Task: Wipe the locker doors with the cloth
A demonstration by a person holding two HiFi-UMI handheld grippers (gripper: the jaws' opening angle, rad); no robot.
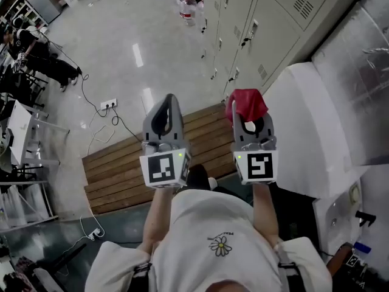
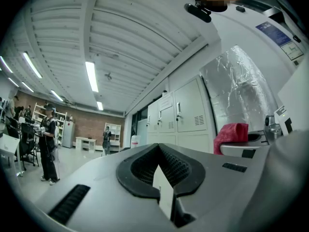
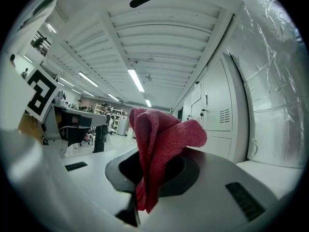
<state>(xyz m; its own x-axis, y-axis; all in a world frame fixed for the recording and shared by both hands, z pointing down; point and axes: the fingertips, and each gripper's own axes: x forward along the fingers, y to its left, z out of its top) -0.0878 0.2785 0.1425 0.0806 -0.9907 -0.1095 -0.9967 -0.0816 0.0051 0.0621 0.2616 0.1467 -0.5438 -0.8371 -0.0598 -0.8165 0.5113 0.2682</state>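
The right gripper [image 1: 248, 119] has its jaws closed on the red cloth [image 1: 246, 104]. In the right gripper view the cloth [image 3: 161, 144] is pinched low down in the slit where the jaws meet. From there it rises in a bunched fold, covers the black pads and flops over to the right past the tips. The left gripper [image 1: 169, 102] is held level with it, just beside it on the person's left. Its jaws are pressed together with nothing between them, and the left gripper view shows only the bare ribbed pads [image 2: 166, 166] meeting at a point. From that view the cloth [image 2: 231, 135] shows as a red lump on top of the other gripper, off to the right. The lockers [image 1: 261, 23] stand ahead and to the right, a row of pale doors with handles and vent slots. In the right gripper view the doors [image 3: 217, 115] lie to the right of the cloth and apart from it, so the cloth touches none of them. Beside the lockers on the right is a surface covered in crinkled foil [image 3: 270, 71]. Below both grippers, wooden boards [image 1: 121, 163] lie on the shiny floor [image 1: 140, 35].
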